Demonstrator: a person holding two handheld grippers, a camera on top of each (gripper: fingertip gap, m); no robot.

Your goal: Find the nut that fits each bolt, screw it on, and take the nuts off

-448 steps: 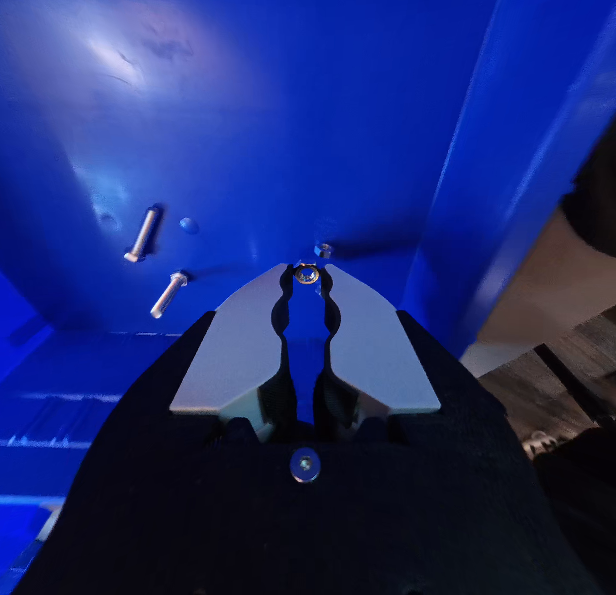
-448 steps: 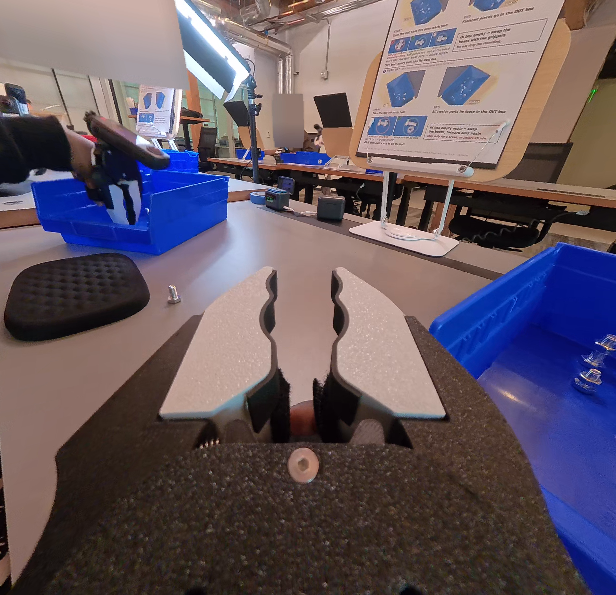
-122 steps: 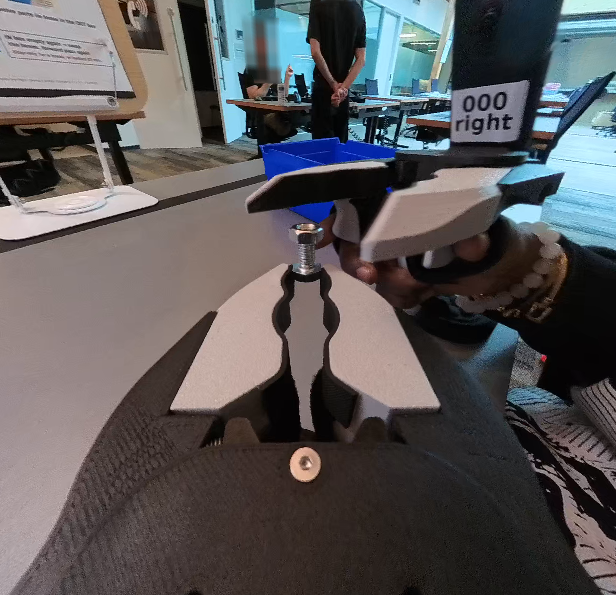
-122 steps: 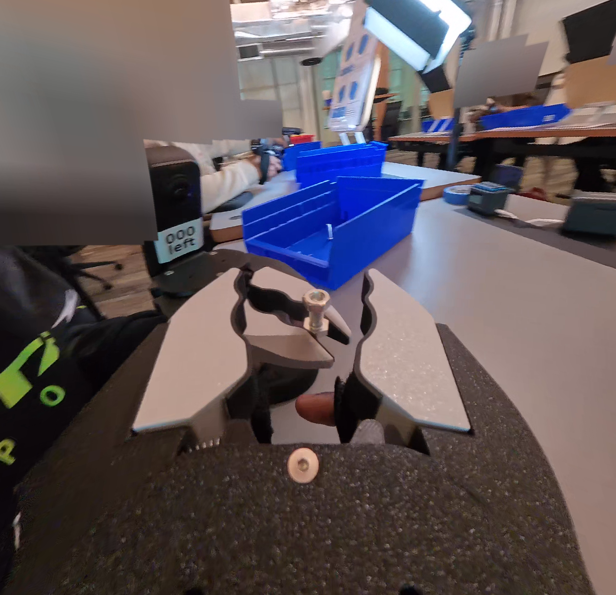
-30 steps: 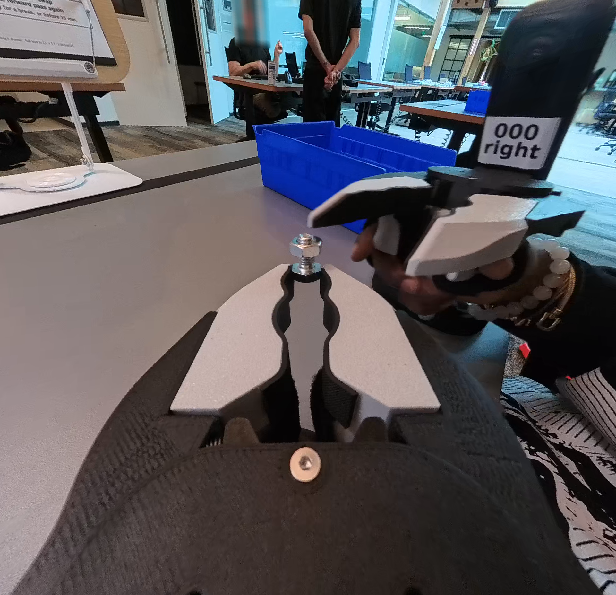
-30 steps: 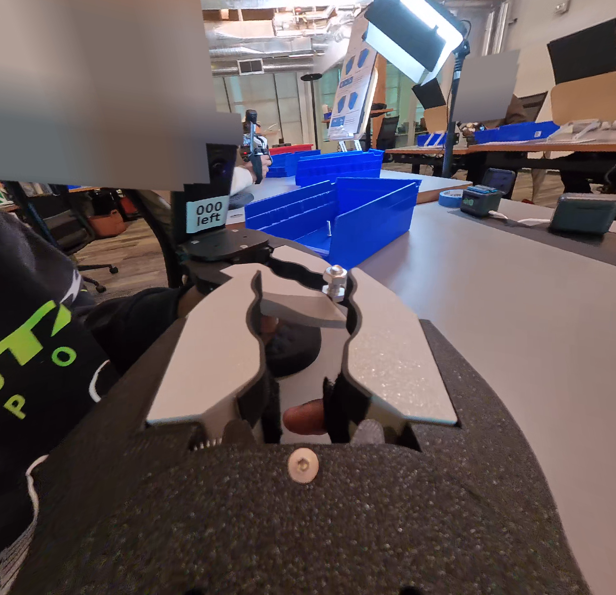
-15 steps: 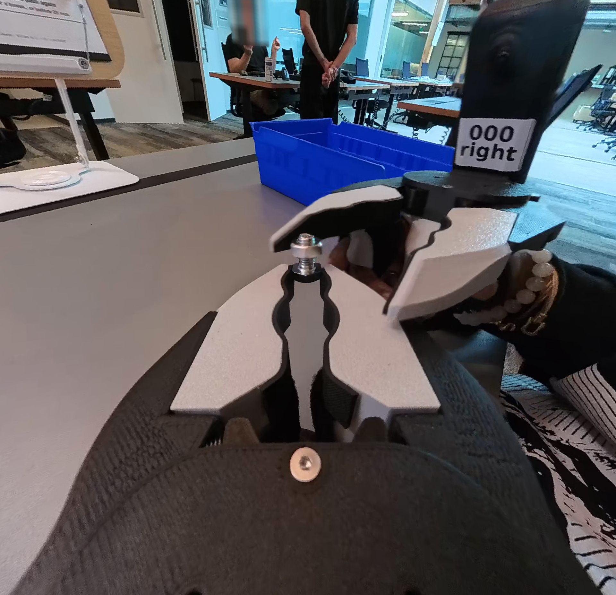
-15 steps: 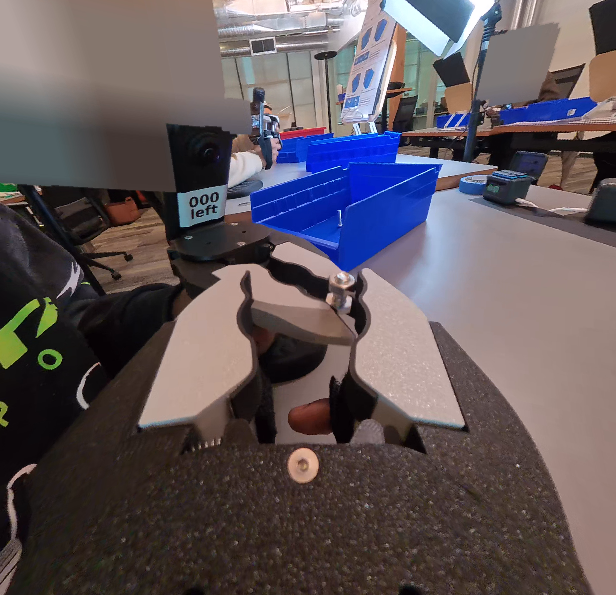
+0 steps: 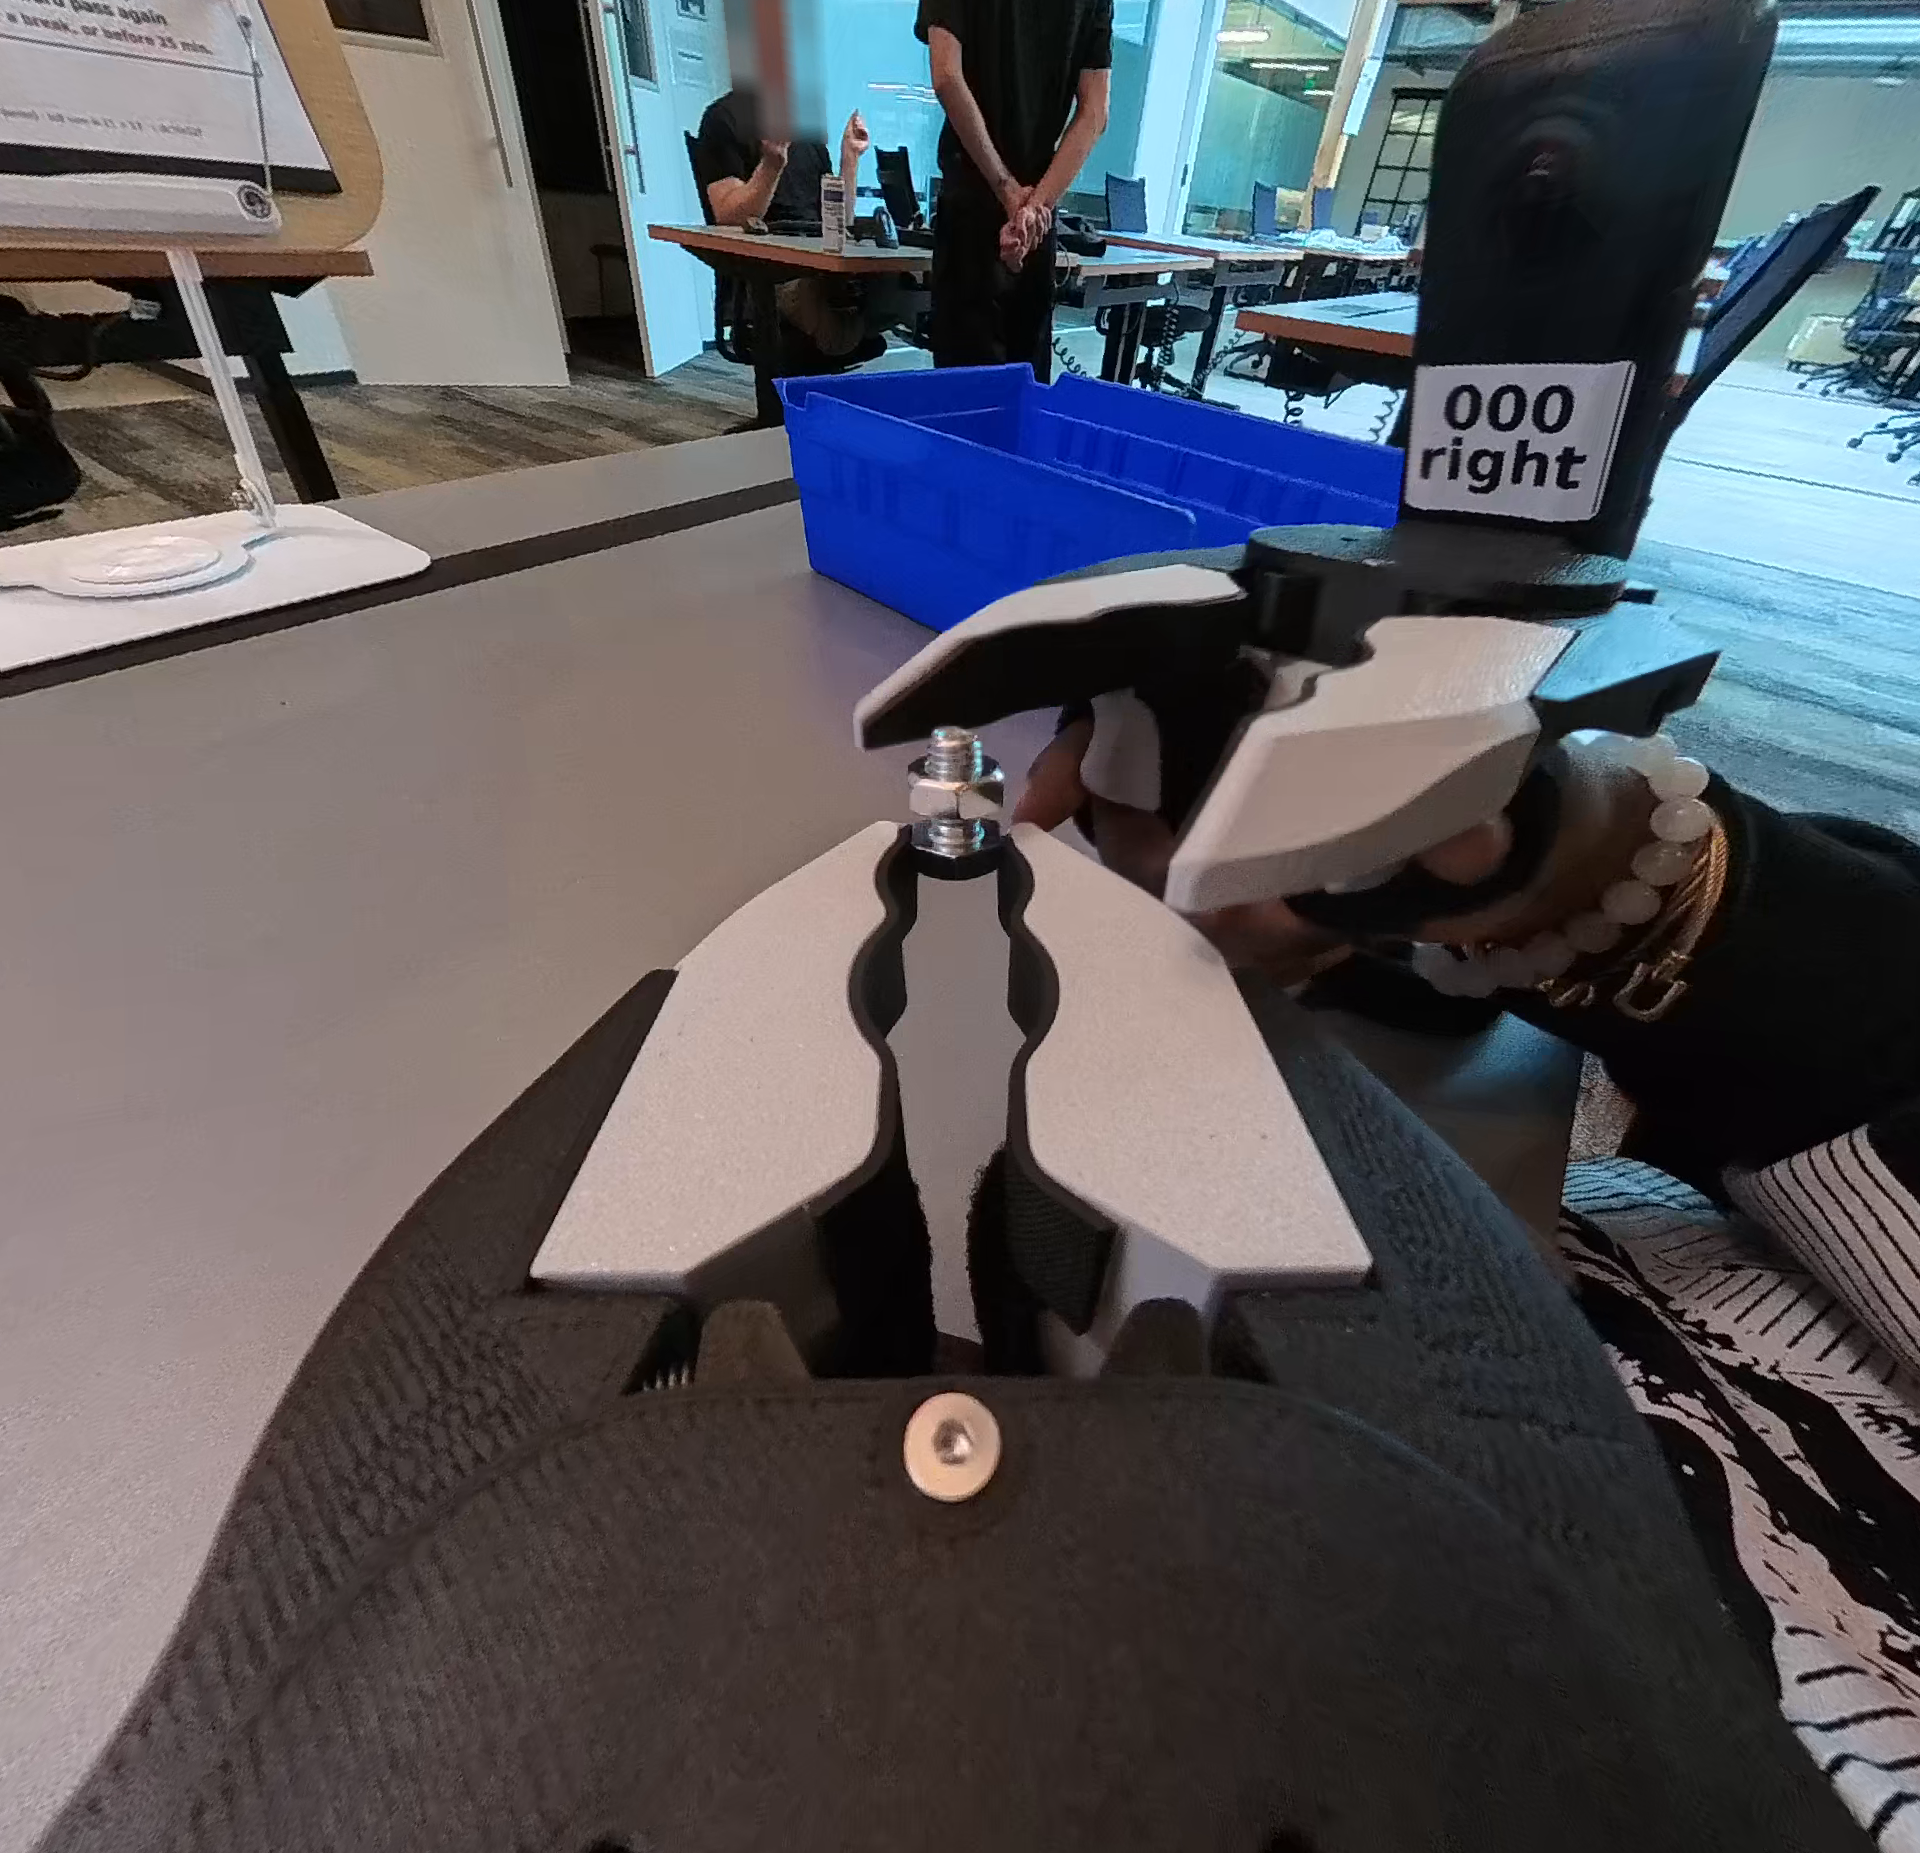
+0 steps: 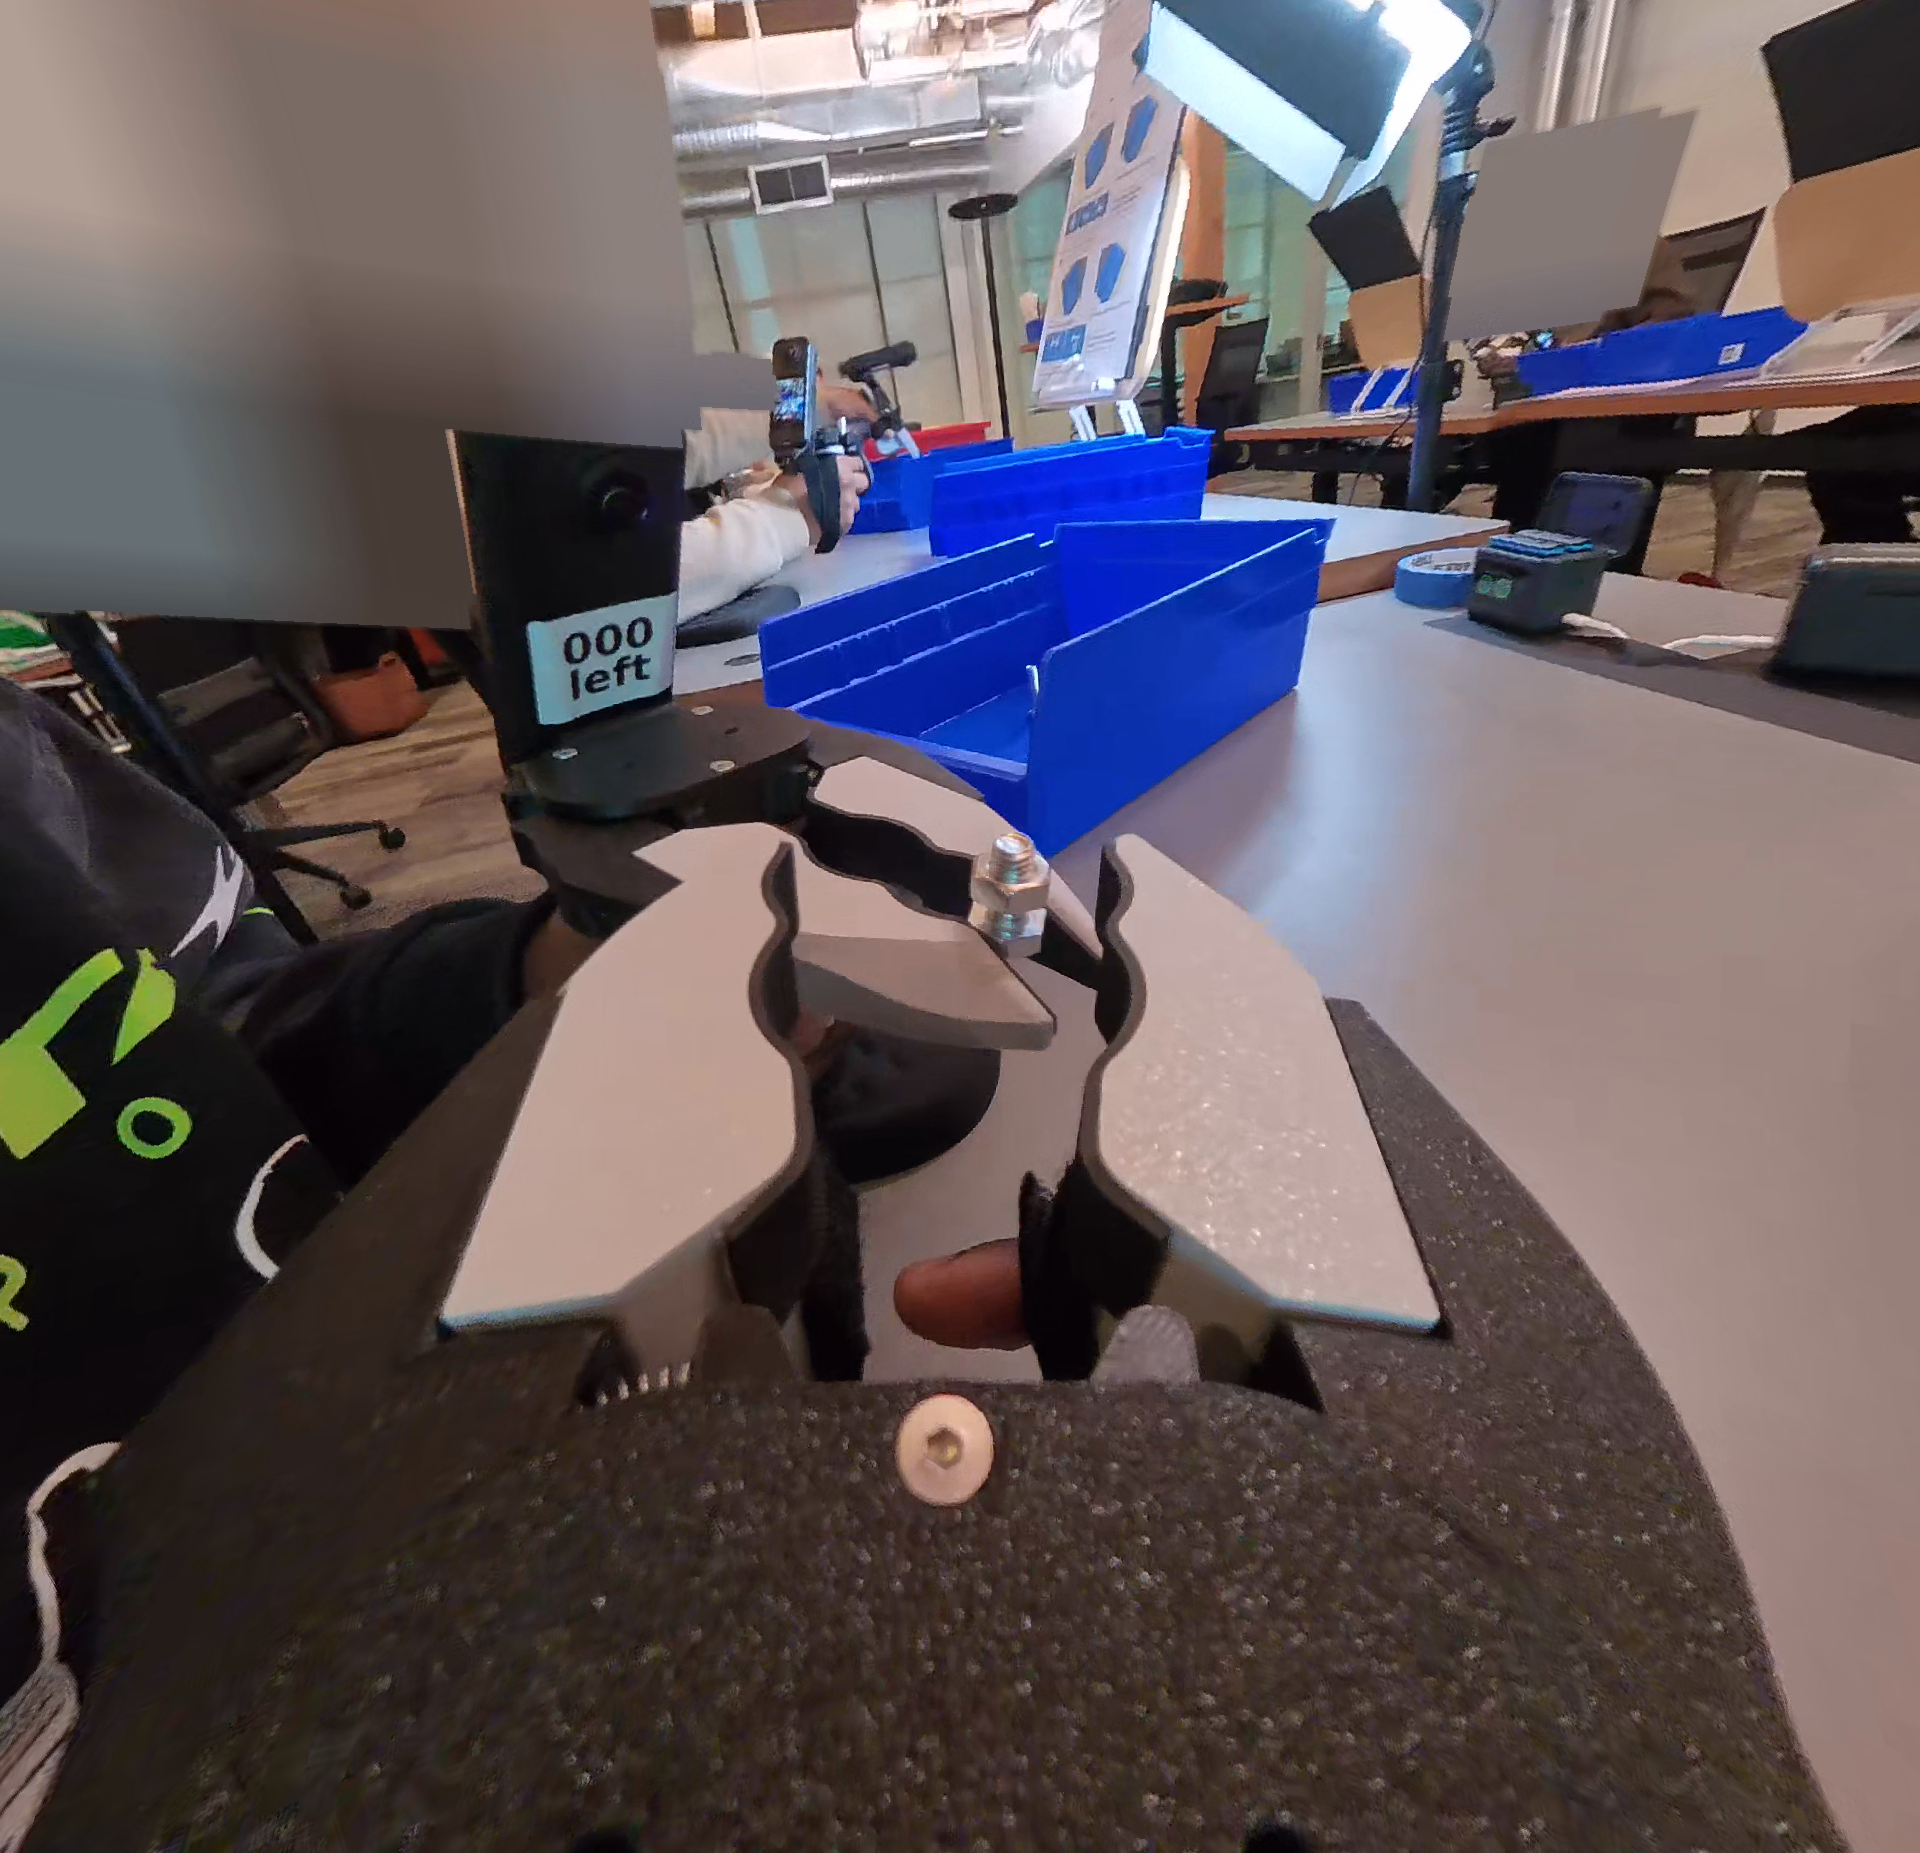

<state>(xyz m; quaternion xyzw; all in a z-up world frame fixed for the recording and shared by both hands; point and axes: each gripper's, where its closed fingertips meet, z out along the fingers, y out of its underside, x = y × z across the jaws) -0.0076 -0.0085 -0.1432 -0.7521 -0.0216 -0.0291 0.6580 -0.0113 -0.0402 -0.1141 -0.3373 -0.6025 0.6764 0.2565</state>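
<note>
left gripper: clamped on bolt head, thread up | nut now seen further down thread than a second ago | right gripper: jaws wide, nothing held, re-set around nut | another turn judged due

1. This is a big open office used like a workroom.
2. Long desks stand in rows, with black office chairs on wheels.
3. Glass walls and a wood-look floor fill the back.
4. Blue plastic bins sit on the grey desk, and more sit on other desks.
5. A bright studio light stands on a pole.
6. An instruction board stands on a holder.
7. Bare pipes and ducts run along the ceiling.
8. Other people sit or stand at the desks.
</note>
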